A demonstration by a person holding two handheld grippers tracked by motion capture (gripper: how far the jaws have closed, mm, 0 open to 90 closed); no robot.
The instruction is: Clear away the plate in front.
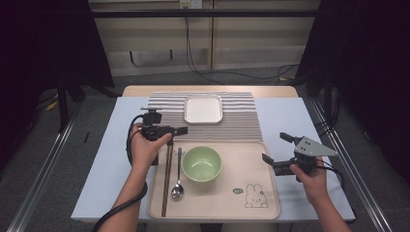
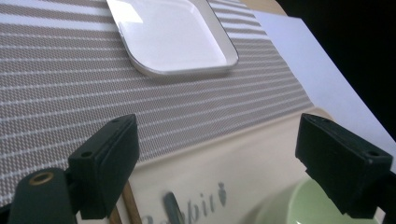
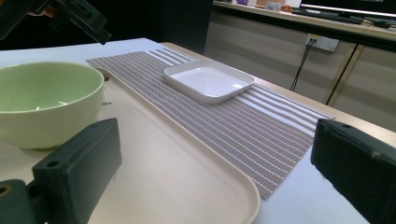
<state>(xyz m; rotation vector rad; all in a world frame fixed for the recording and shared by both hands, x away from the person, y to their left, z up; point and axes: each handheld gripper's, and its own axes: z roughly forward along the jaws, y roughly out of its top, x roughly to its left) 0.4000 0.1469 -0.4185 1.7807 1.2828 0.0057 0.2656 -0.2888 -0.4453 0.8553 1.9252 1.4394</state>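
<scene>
While the left gripper (image 1: 183, 130) hovers wide and empty over the tray's (image 1: 251, 154) far-left corner, the chopsticks (image 1: 167, 176) lie just below it (long axis toward the near edge). Right gripper (image 1: 276, 150), also wide and empty, waits off the tray's right edge, farther away.

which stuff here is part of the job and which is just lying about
In the job:
- left tool, jaws open, nothing between them
- chopsticks on the tray, right below that tool
- spoon beside them

Lying about:
- bowl on the tray
- white dish on the striped mat
- right tool, open, off the tray's right edge
</scene>
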